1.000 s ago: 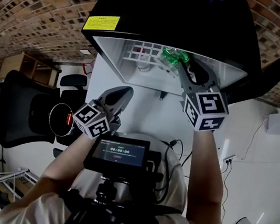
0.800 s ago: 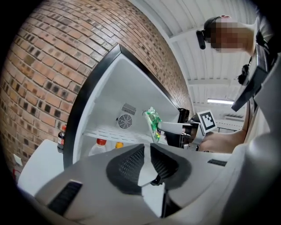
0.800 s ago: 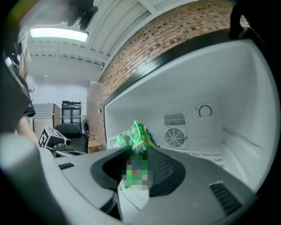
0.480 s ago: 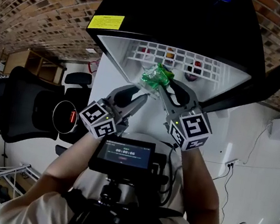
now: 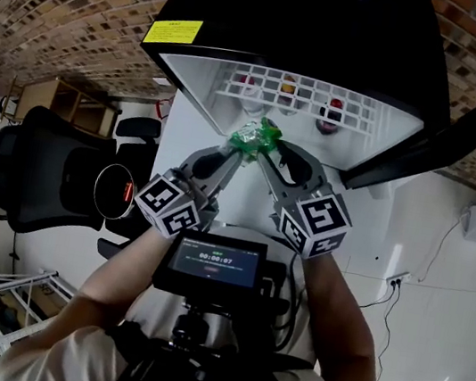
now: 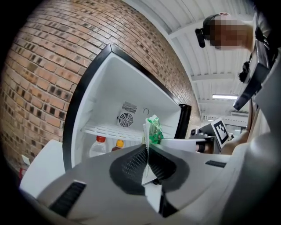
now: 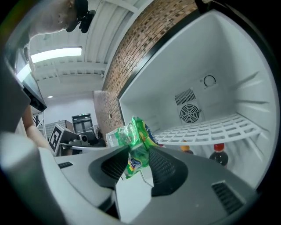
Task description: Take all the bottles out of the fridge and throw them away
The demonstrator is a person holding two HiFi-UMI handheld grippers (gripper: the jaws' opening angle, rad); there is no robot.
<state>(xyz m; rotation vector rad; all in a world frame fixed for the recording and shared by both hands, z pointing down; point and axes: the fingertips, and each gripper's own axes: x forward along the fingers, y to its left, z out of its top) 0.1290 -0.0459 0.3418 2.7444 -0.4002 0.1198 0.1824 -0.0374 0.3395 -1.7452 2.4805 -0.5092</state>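
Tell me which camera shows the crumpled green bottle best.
Right gripper view: the crumpled green bottle is close, its label visible. The left gripper view shows only a green sliver; the head view shows it small.

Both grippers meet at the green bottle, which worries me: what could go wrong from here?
The left gripper pinches only a thin edge of the crumpled green bottle, and the right gripper, bottle between its jaws, has just been opening: the bottle might slip and drop. More bottles stand under the fridge shelf; the next reach could knock them.
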